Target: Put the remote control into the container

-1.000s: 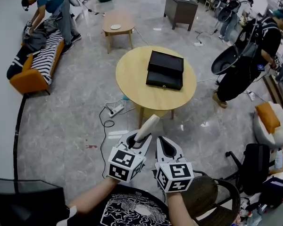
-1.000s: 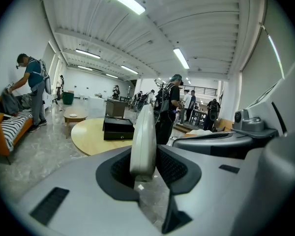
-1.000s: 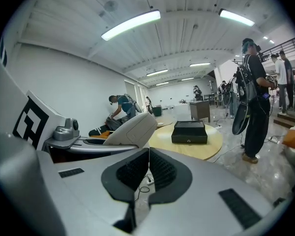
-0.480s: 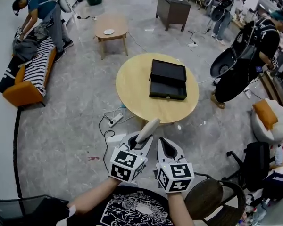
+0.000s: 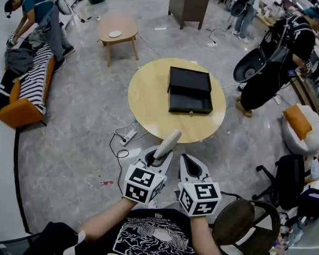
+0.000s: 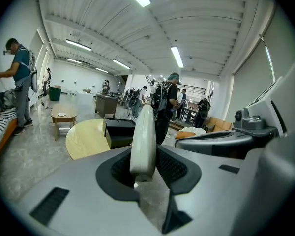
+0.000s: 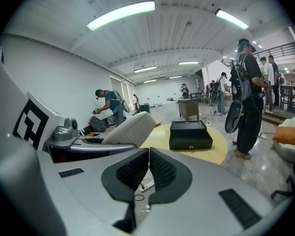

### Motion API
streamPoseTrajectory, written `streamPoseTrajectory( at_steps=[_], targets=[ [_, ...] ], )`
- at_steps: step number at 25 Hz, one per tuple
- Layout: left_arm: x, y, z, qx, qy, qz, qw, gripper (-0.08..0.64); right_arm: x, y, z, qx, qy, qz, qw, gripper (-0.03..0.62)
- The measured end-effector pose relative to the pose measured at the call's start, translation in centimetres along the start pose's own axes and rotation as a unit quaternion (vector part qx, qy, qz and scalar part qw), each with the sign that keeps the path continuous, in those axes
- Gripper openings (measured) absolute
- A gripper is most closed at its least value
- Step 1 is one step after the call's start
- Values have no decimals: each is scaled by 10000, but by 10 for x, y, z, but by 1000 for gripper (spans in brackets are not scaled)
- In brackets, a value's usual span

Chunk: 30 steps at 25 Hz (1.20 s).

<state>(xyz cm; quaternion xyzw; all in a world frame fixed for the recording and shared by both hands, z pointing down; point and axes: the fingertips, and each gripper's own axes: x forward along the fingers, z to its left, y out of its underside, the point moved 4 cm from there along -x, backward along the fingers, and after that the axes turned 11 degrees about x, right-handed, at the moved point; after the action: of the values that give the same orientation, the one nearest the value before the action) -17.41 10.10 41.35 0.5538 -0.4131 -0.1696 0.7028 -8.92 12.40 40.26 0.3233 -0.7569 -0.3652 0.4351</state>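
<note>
Left gripper [image 5: 158,156]: clamped on the lower end of the remote control [image 5: 167,143], which sticks up and forward out of the jaws. We judge that this low grip leaves the long free end clear to enter the box first.
Remote control: a slim, pale bar carried in the air in front of the person's body, short of the table [image 5: 149,97] and not yet in the container [image 5: 190,90].
Right gripper [image 5: 187,164]: jaws pressed together with nothing between them, held just beside the left one. We take it to be idle, kept close so that it stays clear of the load.
Container: a black box lying on the round wooden table, toward its right side. We cannot tell from here whether its top is open.
Stage: we read this as the carrying step; the approach to the table and the placing both remain.
Hazard: a power strip [image 5: 128,137] and its cable lie on the floor near the foot of the table, in the walking path.
</note>
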Motion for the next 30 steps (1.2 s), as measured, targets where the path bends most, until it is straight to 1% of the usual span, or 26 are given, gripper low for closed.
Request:
streamPoseTrajectory(
  at_steps=[7, 12, 17, 22, 30],
  targets=[
    [20, -1, 16, 0, -11, -1, 10000, 110, 27, -8, -10, -92, 2, -38, 10000, 23],
    [40, -6, 29, -68, -135, 47, 9999, 109, 45, -20, -23, -153, -123, -20, 9998, 23],
    [66, -20, 34, -131, -246, 95, 9996, 110, 61, -40, -44, -168, -256, 66, 9995, 23],
    [101, -29, 36, -175, -343, 179, 9991, 109, 76, -60, -75, -244, -372, 138, 9989, 23],
    [158, -37, 20, -343, -586, 391, 9969, 109, 90, -82, -138, -268, -648, 295, 9971, 23]
  ],
)
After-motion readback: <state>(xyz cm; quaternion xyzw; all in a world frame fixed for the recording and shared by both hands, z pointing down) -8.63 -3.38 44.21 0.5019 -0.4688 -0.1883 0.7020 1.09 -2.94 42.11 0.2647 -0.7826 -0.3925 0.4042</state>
